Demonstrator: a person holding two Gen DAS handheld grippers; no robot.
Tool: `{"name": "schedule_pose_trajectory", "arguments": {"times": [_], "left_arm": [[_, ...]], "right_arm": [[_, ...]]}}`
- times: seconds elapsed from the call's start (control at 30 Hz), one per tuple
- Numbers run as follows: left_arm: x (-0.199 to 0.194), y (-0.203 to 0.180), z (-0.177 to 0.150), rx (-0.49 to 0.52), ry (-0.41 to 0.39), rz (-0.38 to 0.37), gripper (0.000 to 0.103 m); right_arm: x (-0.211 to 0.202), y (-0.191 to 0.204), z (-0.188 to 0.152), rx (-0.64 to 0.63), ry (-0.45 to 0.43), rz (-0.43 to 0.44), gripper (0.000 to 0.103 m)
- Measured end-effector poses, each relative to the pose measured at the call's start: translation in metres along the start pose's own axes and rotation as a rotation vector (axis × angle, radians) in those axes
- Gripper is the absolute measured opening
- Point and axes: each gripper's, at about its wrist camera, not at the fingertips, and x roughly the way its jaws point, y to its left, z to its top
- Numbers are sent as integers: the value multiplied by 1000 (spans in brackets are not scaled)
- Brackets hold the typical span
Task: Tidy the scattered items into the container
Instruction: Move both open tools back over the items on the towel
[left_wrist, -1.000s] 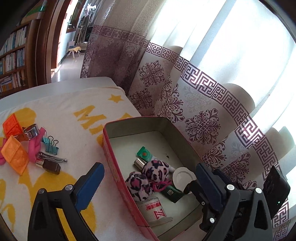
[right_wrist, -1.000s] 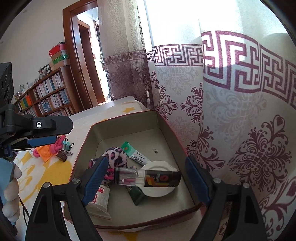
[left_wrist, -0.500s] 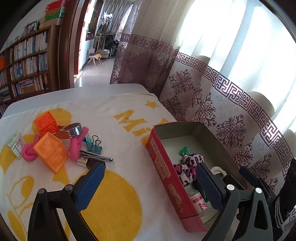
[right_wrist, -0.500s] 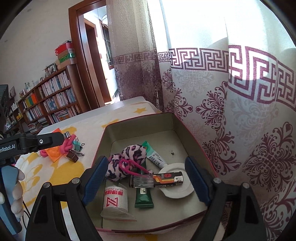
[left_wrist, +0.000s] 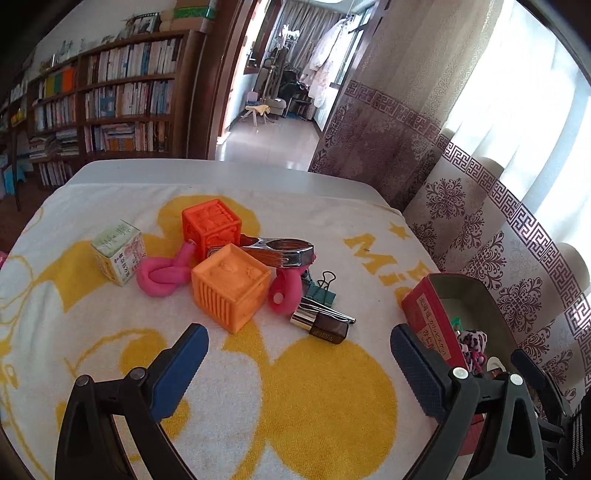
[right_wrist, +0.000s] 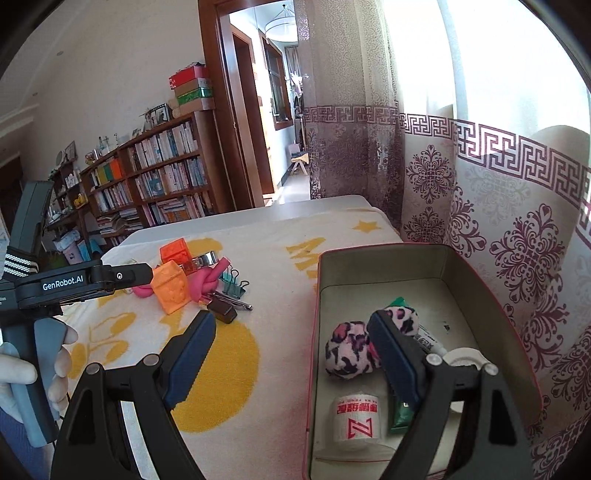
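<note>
Both hand-held grippers gape empty — left (left_wrist: 295, 350) faces the pile on the table (left_wrist: 332, 424), right (right_wrist: 288, 343) straddles the tin's wall (right_wrist: 314, 332). Best take the loose brown tube (left_wrist: 320, 325) first — it lies clear of the cubes.

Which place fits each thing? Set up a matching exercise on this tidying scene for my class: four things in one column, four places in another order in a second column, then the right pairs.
Things
1. leopard-print pompoms
2. teal binder clips
3. small printed carton
4. white roll with a red Z

Places
A. on the towel, at the left end of the pile
B. in the tin, nearest the camera in the right wrist view
C. on the towel, just behind the brown lipstick
D. in the tin, beside the green tube

Pairs: 1-D, 2-C, 3-A, 4-B
</note>
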Motion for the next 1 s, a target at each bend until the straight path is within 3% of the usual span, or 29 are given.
{"name": "schedule_pose_trajectory", "arguments": {"times": [0.33,0.63,1.0], "left_arm": [[1,68,2,-99,-24,88,101],[11,96,-6,-143,7,135,101],[25,105,-12,-155,5,179,101]], "right_arm": [[59,61,1,-123,146,117,88],[118,98,2,-173,280,133,88],[138,77,-7,-94,257,72,88]]}}
